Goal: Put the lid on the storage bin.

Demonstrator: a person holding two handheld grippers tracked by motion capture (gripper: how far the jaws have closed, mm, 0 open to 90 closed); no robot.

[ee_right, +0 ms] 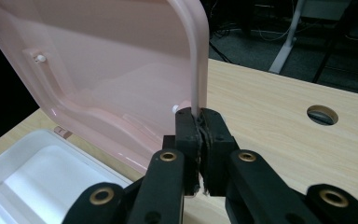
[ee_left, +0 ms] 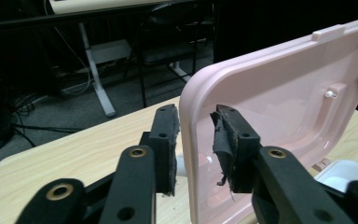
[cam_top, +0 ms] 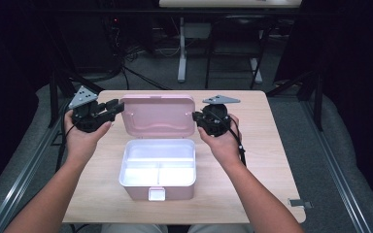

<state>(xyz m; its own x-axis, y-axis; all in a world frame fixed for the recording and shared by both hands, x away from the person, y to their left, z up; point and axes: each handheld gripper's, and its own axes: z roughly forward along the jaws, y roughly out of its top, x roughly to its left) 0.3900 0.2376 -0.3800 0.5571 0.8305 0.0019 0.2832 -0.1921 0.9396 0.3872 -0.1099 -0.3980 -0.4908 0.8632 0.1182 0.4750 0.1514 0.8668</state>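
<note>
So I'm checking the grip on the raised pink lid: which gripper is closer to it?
Right. The right gripper is clamped on the edge of the lid, touching it. The left gripper straddles the opposite edge with its jaws apart, a gap showing at each pad.

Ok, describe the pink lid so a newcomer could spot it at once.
On the wooden table sits an open box with a white inside. The pink lid stands raised behind it, rounded at the corners, its edges reached by the left gripper and the right gripper. Nothing else there is pink and upright.
</note>
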